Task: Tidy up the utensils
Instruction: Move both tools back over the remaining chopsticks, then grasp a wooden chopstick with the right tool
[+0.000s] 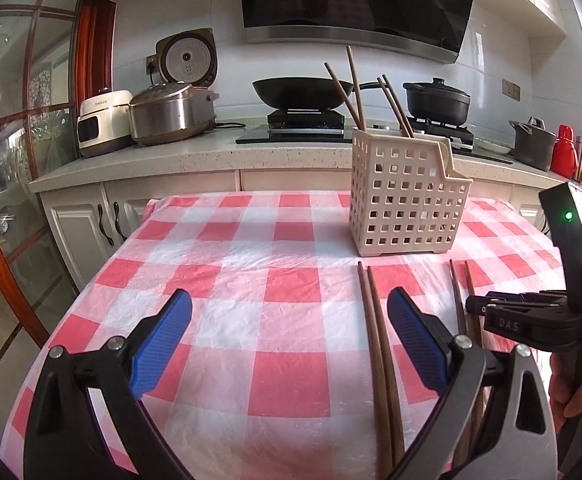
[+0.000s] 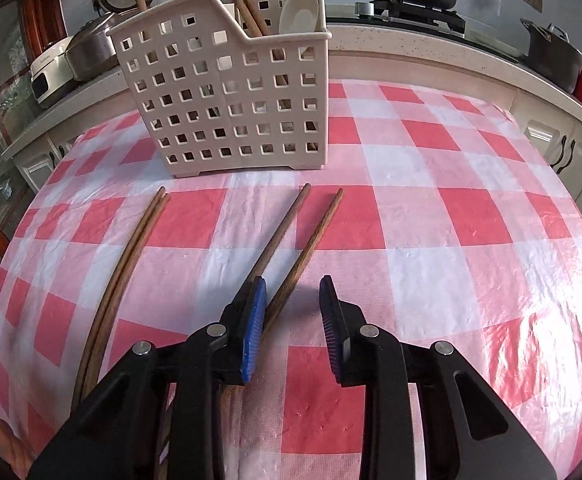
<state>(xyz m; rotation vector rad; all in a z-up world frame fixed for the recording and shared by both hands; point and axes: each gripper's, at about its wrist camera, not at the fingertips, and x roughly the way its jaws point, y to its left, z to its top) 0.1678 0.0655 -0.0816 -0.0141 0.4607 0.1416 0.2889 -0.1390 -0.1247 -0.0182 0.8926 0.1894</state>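
Observation:
A cream perforated utensil basket point(image 1: 403, 200) point(image 2: 227, 92) stands on the checked tablecloth. It holds several brown chopsticks point(image 2: 243, 0) and a white spoon point(image 2: 299, 12). One chopstick pair point(image 1: 379, 340) point(image 2: 131, 272) lies flat in front of it, just inside the right finger of my open left gripper point(image 1: 291, 300). A second, splayed pair point(image 2: 287, 224) lies further right. My right gripper point(image 2: 293, 286) point(image 1: 475, 306) hangs low over this pair. Its jaws are narrow but apart. One chopstick point(image 2: 319, 232) runs between the pads, next to the left pad, with a gap to the right pad. The other passes under the left finger.
The table point(image 1: 219, 264) has a red and white plastic cloth. Behind it is a counter point(image 1: 171, 156) with rice cookers, a wok point(image 1: 303, 92) and a black pot point(image 1: 437, 100) on a stove, and red bottles point(image 1: 563, 152). A hand point(image 1: 575, 384) holds the right gripper.

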